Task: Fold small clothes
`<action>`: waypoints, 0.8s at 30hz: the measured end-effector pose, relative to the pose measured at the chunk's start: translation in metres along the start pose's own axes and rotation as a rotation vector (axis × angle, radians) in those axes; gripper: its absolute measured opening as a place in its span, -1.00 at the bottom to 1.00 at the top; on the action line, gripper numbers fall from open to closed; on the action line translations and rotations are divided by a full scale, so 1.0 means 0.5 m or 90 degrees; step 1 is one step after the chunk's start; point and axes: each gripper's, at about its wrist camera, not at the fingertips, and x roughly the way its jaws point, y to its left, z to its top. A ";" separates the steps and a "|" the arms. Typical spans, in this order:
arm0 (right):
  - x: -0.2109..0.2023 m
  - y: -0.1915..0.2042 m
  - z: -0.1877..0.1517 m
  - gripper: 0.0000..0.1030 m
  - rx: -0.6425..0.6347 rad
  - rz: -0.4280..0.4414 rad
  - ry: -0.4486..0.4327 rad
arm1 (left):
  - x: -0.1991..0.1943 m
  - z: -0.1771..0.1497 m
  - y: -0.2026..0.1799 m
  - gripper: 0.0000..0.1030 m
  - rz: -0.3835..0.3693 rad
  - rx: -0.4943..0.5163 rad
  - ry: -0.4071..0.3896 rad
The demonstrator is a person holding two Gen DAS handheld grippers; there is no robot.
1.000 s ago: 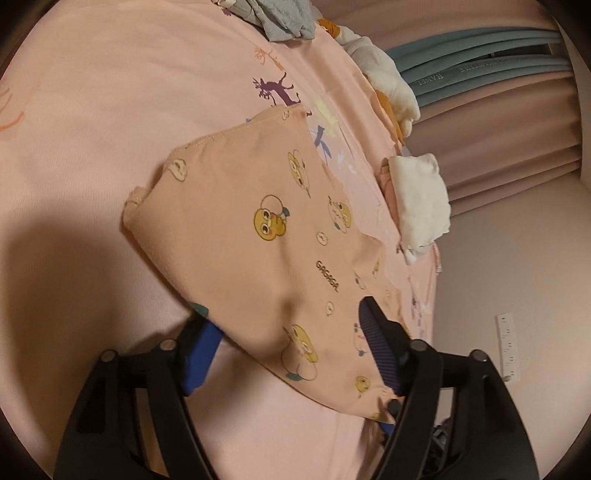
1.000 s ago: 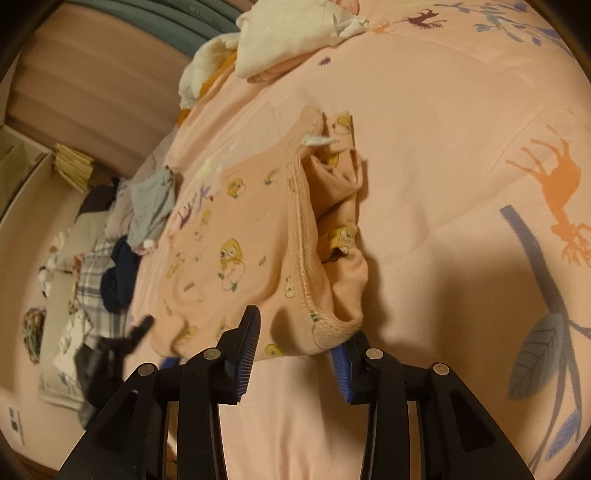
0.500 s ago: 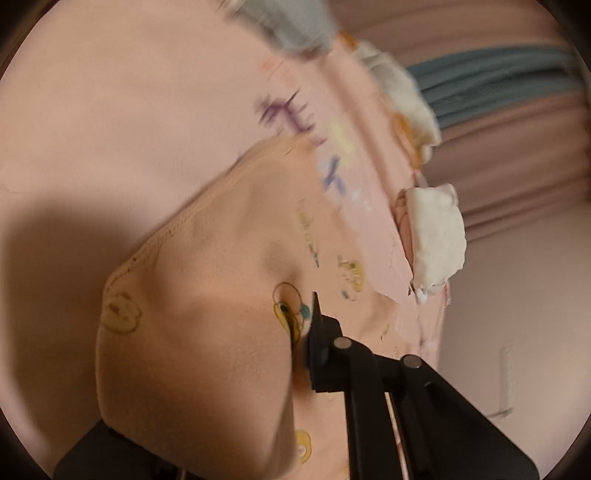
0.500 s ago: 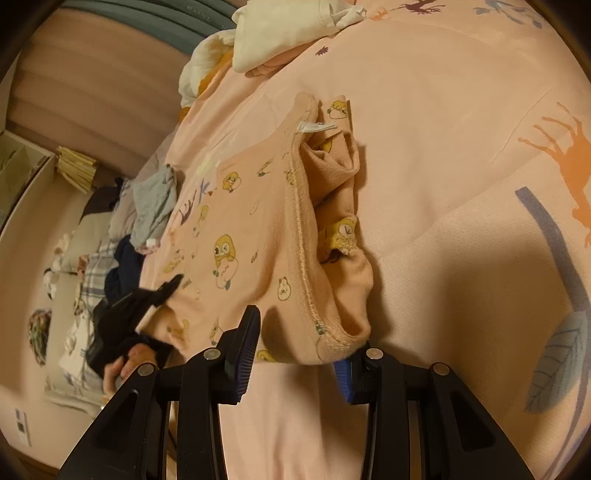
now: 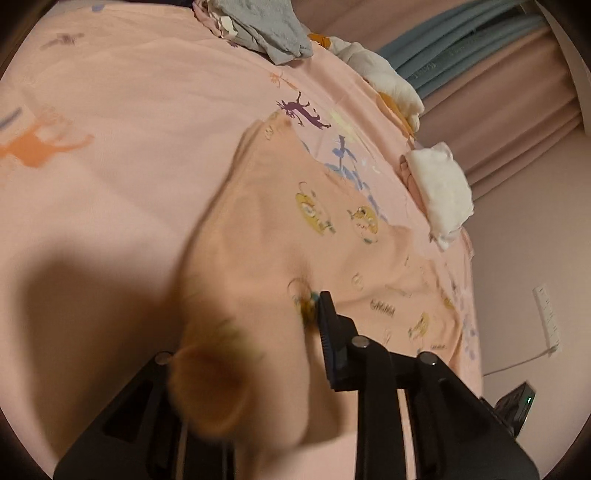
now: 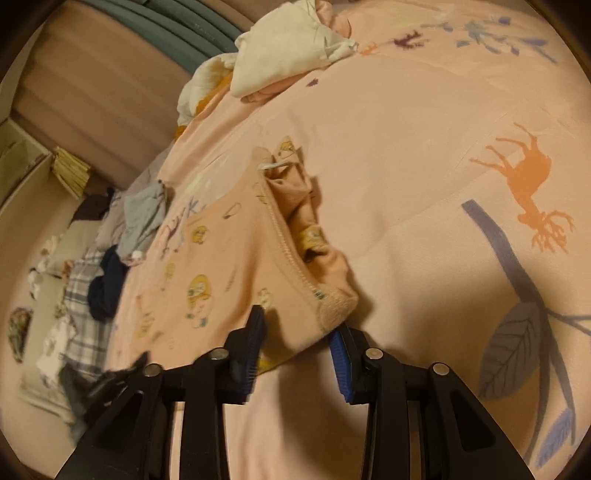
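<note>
- Pink bedspread [image 6: 424, 155] with printed deer and leaves covers the bed, and all the clothes lie on it.
- Closest in the left wrist view, the left gripper [image 5: 258, 332] has a bunched, blurry fold of the peach garment [image 5: 280, 236] between its fingers. One black finger [image 5: 332, 332] presses on the cloth; the other is hidden under the fold. Its jaws have just been opening a little, with the cloth still between them.
- Closest in the right wrist view, the right gripper [image 6: 299, 343] has the near hem corner of the same peach garment [image 6: 221, 266] between its blue pads [image 6: 340, 365]. Its jaws have just been closing, and they pinch the cloth.
- That garment has little yellow cartoon pictures on it. It lies in the middle of the bedspread, partly lifted at the near edge. Its stitched hem runs away from the right gripper, with a crumpled, rolled-up part just beside it.
- Farther off, a folded white cloth [image 5: 439, 184] sits near the bed's edge.
- A grey garment [image 5: 269, 22] lies crumpled at the far side.
- More cream clothes [image 6: 280, 48] are piled near it.
- Behind the bed hang pink and blue curtains [image 5: 491, 77].
- In the right wrist view, plaid and dark clothes [image 6: 92, 288] lie off to the left.
</note>
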 end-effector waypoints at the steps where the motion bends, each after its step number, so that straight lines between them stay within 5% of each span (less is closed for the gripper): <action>1: 0.000 0.001 0.000 -0.77 -0.014 -0.026 -0.008 | -0.008 -0.004 0.004 -0.56 0.009 0.004 -0.006; 4: -0.008 0.003 0.000 -0.84 -0.026 -0.080 -0.015 | -0.017 -0.019 0.017 -0.72 0.043 0.026 -0.017; 9: -0.040 -0.005 -0.016 -0.85 -0.044 -0.153 -0.032 | -0.047 -0.035 0.020 -0.73 0.071 0.075 -0.023; 14: -0.070 -0.025 -0.013 -0.93 -0.029 -0.234 -0.065 | -0.066 -0.030 0.053 -0.73 0.041 0.042 -0.006; 20: -0.097 -0.027 0.011 -0.93 -0.007 -0.195 -0.076 | -0.110 -0.013 0.084 -0.64 0.020 -0.005 -0.003; 24: -0.082 0.056 0.049 -0.93 -0.074 -0.172 -0.078 | -0.156 -0.001 0.080 -0.73 0.106 0.021 -0.091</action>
